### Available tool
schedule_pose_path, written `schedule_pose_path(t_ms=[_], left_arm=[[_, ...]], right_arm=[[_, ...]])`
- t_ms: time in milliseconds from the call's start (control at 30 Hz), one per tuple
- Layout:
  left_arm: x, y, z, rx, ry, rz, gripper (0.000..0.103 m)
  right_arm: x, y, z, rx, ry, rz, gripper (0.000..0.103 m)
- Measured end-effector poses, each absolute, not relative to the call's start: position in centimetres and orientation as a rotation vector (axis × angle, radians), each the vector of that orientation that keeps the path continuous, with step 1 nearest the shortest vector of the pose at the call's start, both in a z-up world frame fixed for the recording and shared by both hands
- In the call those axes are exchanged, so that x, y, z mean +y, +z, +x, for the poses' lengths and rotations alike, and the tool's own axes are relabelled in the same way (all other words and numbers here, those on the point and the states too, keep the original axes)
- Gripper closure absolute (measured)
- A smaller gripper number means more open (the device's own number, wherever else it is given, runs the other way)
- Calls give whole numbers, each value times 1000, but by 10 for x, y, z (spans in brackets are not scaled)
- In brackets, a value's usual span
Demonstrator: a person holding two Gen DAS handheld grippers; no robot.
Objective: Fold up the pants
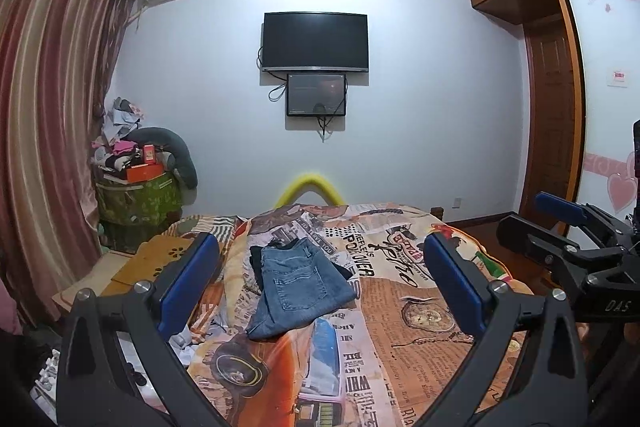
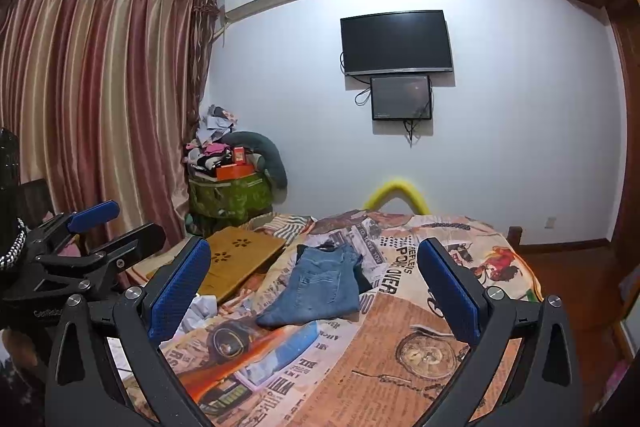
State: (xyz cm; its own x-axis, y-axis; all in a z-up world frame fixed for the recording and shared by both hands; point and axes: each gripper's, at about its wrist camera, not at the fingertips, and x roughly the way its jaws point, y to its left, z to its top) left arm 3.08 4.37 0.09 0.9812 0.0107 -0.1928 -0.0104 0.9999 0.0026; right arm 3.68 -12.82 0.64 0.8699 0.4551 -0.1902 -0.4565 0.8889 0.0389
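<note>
A pair of blue jeans (image 1: 298,285) lies folded into a compact bundle on the patterned bedspread (image 1: 420,311), back pocket up, with a dark garment (image 1: 256,261) under its far edge. The jeans also show in the right wrist view (image 2: 320,285). My left gripper (image 1: 320,283) is open and empty, held above the bed short of the jeans. My right gripper (image 2: 314,289) is open and empty too, likewise back from the jeans. Each gripper shows at the edge of the other's view: the right one (image 1: 560,223), the left one (image 2: 108,223).
A wooden lap board (image 2: 236,261) lies on the bed's left side beside crumpled white cloth (image 2: 200,311). A cluttered green stand (image 2: 228,195) and curtains (image 2: 100,99) are at the left. Two screens (image 1: 315,41) hang on the far wall. A wardrobe (image 1: 560,27) stands at the right.
</note>
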Motion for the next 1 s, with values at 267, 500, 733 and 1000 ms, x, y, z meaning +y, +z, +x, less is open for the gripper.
schedule_pose_path(t_ms=[267, 500, 733, 1000], left_arm=[[44, 0, 32, 198, 9, -10, 0], [46, -4, 35, 219, -2, -16, 0], [48, -5, 37, 228, -13, -15, 0], [47, -6, 38, 233, -22, -11, 0]], right_arm=[[-129, 8, 37, 194, 472, -6, 0], [-128, 8, 38, 199, 471, -8, 0], [-128, 7, 39, 208, 472, -4, 0], [-125, 5, 41, 217, 471, -2, 0]])
